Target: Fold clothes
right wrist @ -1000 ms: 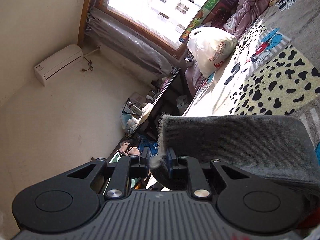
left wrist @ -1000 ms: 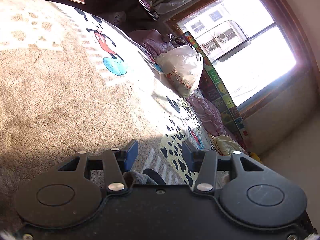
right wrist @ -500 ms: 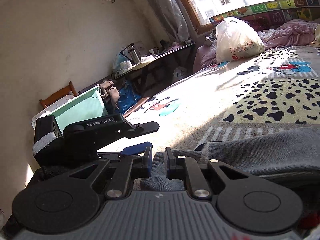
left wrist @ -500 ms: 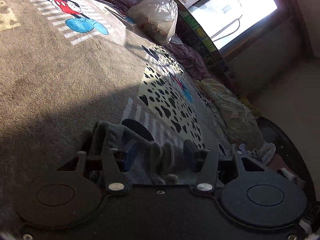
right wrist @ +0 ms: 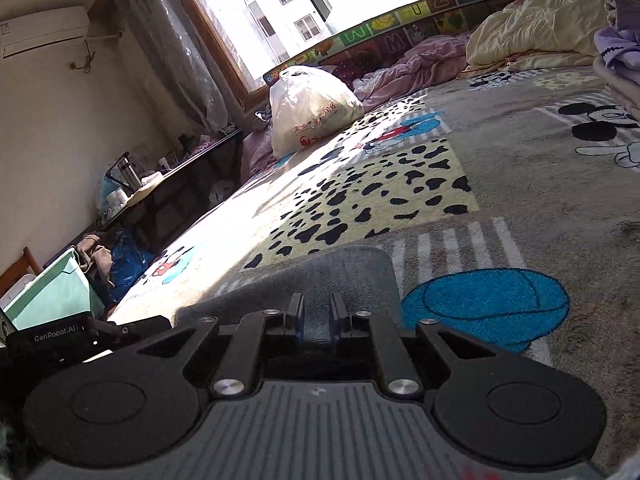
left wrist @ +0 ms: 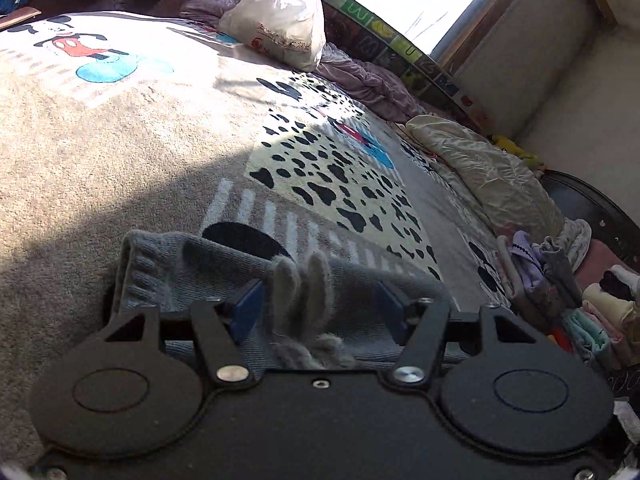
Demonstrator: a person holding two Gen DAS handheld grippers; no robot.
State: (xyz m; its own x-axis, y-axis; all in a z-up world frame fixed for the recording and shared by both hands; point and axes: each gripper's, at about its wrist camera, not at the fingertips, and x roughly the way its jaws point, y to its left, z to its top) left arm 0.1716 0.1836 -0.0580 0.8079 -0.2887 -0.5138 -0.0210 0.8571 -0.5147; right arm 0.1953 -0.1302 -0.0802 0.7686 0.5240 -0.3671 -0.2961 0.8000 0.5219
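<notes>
A grey knit garment (left wrist: 192, 264) lies flat on the cartoon-mouse blanket (left wrist: 120, 152), with a ribbed hem at its left end. My left gripper (left wrist: 320, 310) is open low over it, and two fuzzy grey ear-like bits (left wrist: 304, 288) stand between its blue pads. In the right wrist view the same garment (right wrist: 340, 272) spreads forward on the blanket (right wrist: 520, 184). My right gripper (right wrist: 317, 320) is shut on its near edge, a narrow fold of cloth between the pads. The left gripper's body (right wrist: 80, 332) shows at lower left there.
A white plastic bag (left wrist: 280, 28) sits at the far side of the bed beside pink bedding (left wrist: 368, 80) and a cream quilt (left wrist: 480, 168). Folded clothes (left wrist: 560, 292) are stacked at the right. A green box (right wrist: 52, 296) and a cluttered desk (right wrist: 160, 184) stand off the left.
The right gripper has brought the grey garment down from the air onto the blanket. The left gripper has moved down over the garment's hem and stays open.
</notes>
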